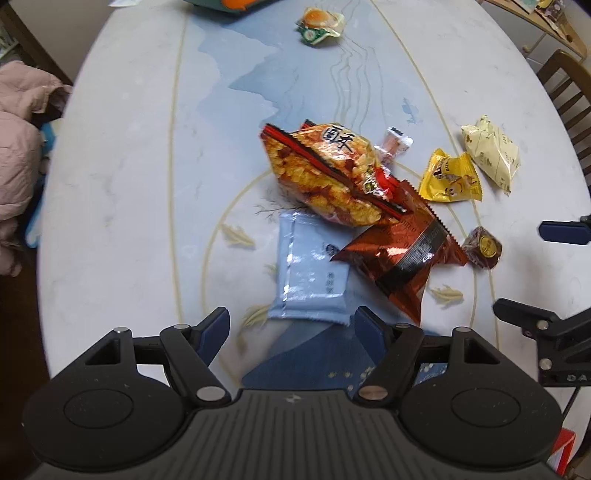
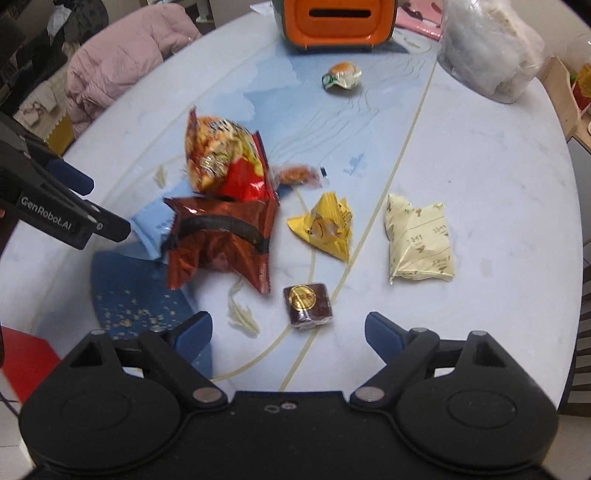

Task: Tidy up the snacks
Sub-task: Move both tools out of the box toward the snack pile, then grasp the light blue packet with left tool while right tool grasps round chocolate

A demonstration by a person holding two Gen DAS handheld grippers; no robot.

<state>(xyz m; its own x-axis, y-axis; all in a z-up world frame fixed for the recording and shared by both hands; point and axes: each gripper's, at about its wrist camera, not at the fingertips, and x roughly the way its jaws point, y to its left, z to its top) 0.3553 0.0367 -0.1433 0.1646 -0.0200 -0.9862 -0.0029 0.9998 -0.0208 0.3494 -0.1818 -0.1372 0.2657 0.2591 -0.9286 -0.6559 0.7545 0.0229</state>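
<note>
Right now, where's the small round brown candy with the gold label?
In the right wrist view, the brown candy lies on the table just ahead of the right claw, below the yellow packet.

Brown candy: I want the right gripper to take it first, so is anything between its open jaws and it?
Nothing visible. The brown candy lies alone on the table, just ahead of the open right gripper, apart from the red packet.

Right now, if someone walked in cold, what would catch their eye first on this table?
Probably the heap of snack bags mid-table: a puffy orange crisps bag lying on a dark red foil packet, which overlaps a pale blue packet. Next, the bright yellow candy packet beside a cream pouch, and the orange container at the far edge.
</note>
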